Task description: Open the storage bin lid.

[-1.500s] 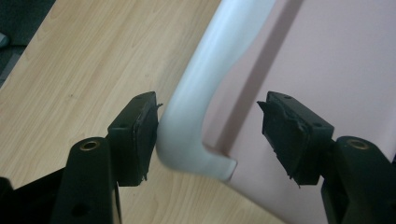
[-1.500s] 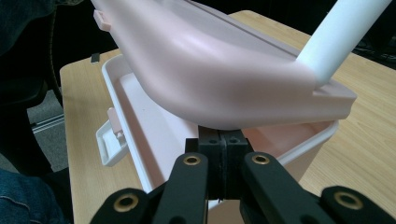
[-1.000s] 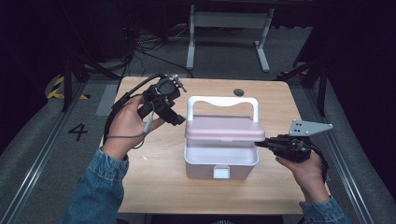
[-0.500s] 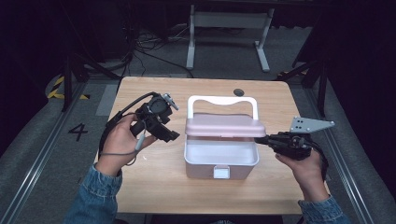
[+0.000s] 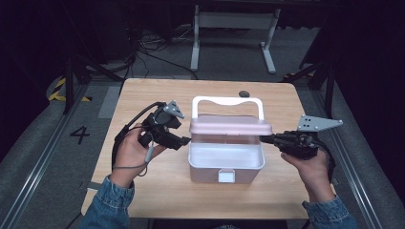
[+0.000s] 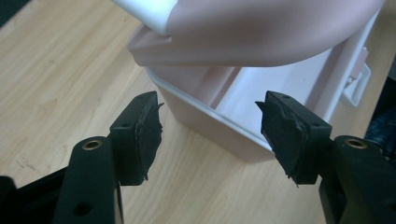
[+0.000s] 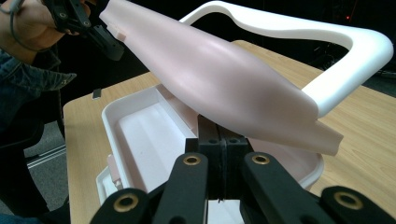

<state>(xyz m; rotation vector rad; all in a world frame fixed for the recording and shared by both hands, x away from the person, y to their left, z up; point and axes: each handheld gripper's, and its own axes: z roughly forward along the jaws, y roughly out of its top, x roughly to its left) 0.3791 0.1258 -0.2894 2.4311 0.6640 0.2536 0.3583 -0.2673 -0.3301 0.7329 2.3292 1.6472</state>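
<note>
two grippers at a half-open pink box

one pale pink storage box [image 5: 226, 164] sat near the middle of the wooden table [image 5: 157, 195], its front latch [image 5: 226, 176] facing the person. its pink lid [image 5: 231, 126] was raised off the tray, hinged at the back and tilted up, so the white inside of the tray lay exposed below it. a white carrying handle [image 5: 227, 101] stood upright above the lid.

the right gripper [image 5: 268, 139] reached in from the box's right side, its tips at the lid's right end. in the right gripper view its two black jaws were pressed together with no gap, their tips running up under the edge of the lid [image 7: 224, 88]; whether they pinched that edge or only propped it could not be told from the pictures. the person's right hand [image 5: 310, 164] held it low over the table.

the left gripper [image 5: 184, 141] sat just beside the box's left wall, below the lid's left end. in the left gripper view its jaws stood wide apart with nothing between them, aimed at the corner of the tray [image 6: 219, 123] and the lid [image 6: 280, 28] above it. the left hand [image 5: 131, 152] gripped it, a cable looping around the wrist.

one small dark round thing [image 5: 244, 93] lay on the table behind the box, near the far edge.
</note>
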